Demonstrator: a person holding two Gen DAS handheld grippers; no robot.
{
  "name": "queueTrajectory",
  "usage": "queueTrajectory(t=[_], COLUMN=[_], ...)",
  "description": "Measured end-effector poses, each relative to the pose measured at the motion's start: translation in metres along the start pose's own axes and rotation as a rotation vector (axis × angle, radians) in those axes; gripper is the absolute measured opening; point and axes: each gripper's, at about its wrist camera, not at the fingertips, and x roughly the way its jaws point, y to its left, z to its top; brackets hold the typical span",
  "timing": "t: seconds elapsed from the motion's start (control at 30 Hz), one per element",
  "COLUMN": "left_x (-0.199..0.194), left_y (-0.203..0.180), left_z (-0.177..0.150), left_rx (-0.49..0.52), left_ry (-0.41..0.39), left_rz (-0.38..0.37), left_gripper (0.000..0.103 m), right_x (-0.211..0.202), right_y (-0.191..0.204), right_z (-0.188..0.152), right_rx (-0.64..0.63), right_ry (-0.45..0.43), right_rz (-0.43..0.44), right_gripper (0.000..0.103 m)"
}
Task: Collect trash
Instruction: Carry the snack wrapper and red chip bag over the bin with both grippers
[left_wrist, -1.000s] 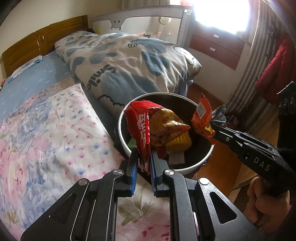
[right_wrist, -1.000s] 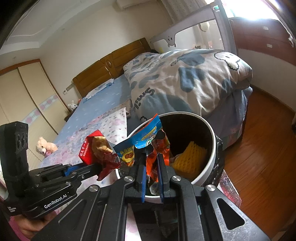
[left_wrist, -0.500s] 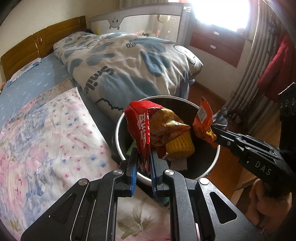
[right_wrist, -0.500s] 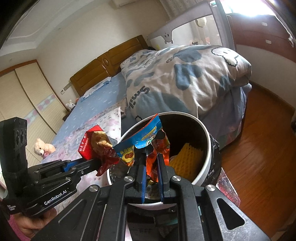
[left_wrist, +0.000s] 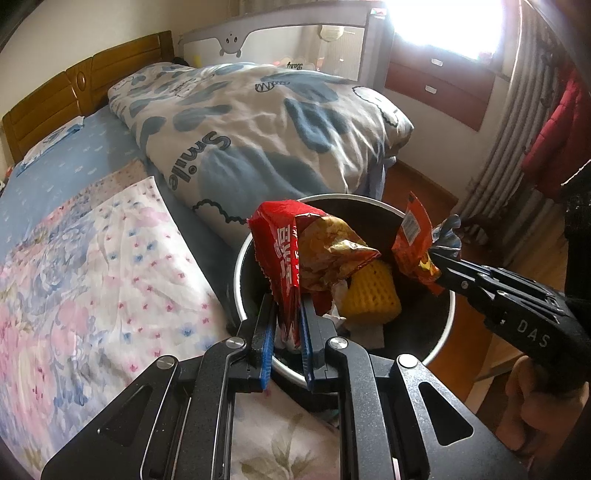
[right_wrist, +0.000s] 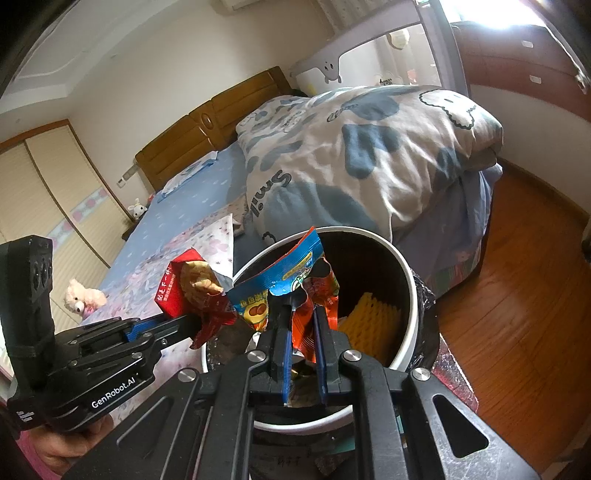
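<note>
Wrappers are the load here, one in each gripper, both hanging over the open mouth of the round white-rimmed waste bin (left_wrist: 242, 280) that stands against the side of the bed (left_wrist: 74, 258). The left gripper (left_wrist: 286, 325) is pinched tight on the lower edge of a crumpled red and gold foil snack bag (left_wrist: 314, 251), which stands up above the jaws over the near left part of the rim. The right gripper (right_wrist: 301, 332) is likewise pinched on a torn orange and blue foil snack wrapper (right_wrist: 291, 284), held above the bin's near side; in the left wrist view the same gripper (left_wrist: 439, 260) comes in from the right with the wrapper (left_wrist: 413, 240) at its tip. Inside the bin lie a yellow foam fruit net (right_wrist: 369, 325) and some white paper scraps (left_wrist: 364, 328). Both bags look empty, so they should be very light, thin and crinkly, and the foil film is slick; a pinch on a folded or bunched edge, as now, probably holds better than one on a single flat layer. Being so light, they may flutter or cling to the pads on release, so letting go low inside the rim seems safer than dropping from above.
</note>
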Motion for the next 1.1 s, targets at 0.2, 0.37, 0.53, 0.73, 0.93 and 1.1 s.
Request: queueTrajectory(t=[0.2,0.37,0.53,0.73,0.93,1.1], left_x=[0.006,0.007,0.007,0.008,0.011,0.013], left_y=[-0.002,-0.002,-0.002,-0.003,-0.002,-0.003], left_z=[0.001,0.002,0.002,0.002,0.003,0.004], left_rx=[0.001,0.001,0.000,0.001,0.003,0.005], left_ry=[0.011,0.011,0.010,0.012,0.016,0.017], left_rz=[0.001,0.002,0.003,0.005,0.003,0.002], left_gripper=[0.011,0.011,0.011,0.011,0.011,0.011], right_x=[0.003,0.004,0.006,0.010,0.014,0.014], right_y=[-0.001,-0.001,-0.002,-0.002,-0.005,-0.007], right_z=[0.002,0.002,0.005,0.007,0.006,0.006], right_rx=[-0.002,-0.001,0.002,0.006,0.013,0.014], right_ry=[0.012,0.011,0.015,0.022,0.036,0.040], right_rz=[0.005,0.007,0.018,0.026,0.031,0.029], right_gripper=[0.010,0.010,0.010,0.010,0.010,0.010])
